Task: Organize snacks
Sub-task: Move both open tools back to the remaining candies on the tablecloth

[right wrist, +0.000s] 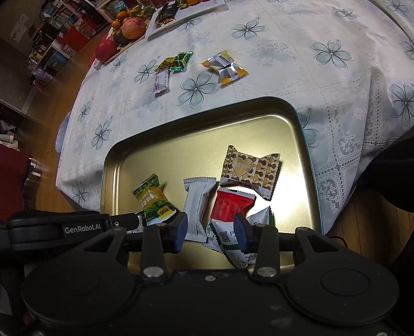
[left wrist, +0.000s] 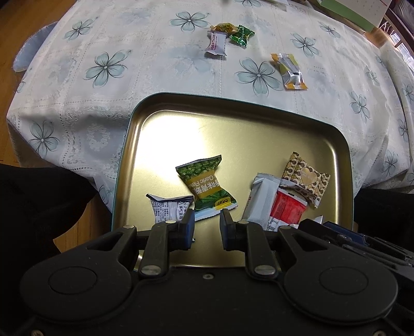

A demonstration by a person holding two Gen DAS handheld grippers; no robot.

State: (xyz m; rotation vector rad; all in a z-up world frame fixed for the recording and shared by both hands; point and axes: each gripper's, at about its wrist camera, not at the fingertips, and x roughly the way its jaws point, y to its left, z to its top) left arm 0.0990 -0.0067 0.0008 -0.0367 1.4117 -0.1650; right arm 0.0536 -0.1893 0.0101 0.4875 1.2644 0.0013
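A gold metal tray (left wrist: 233, 129) (right wrist: 258, 129) sits at the table's near edge. In it lie a green garlic-flavour packet (left wrist: 204, 184) (right wrist: 152, 201), a white packet (left wrist: 261, 201) (right wrist: 198, 204), a red packet (left wrist: 287, 209) (right wrist: 230, 206), a brown heart-pattern packet (left wrist: 305, 178) (right wrist: 252, 170) and a grey printed packet (left wrist: 168, 209). On the cloth beyond lie a Hawthorn packet (left wrist: 216, 44) (right wrist: 161, 81), a green candy (left wrist: 242, 35) (right wrist: 181, 60), a gold candy (left wrist: 223, 28) and a silver-yellow packet (left wrist: 291, 71) (right wrist: 223, 67). My left gripper (left wrist: 207, 227) and right gripper (right wrist: 211, 235) hover open and empty over the tray's near side.
A flowered white tablecloth (left wrist: 129, 77) covers the table. A fruit plate with apples and oranges (right wrist: 129, 28) and a white tray of snacks (right wrist: 181, 15) stand at the far left corner. A green box (left wrist: 349, 13) stands at the back right. Wooden floor lies below.
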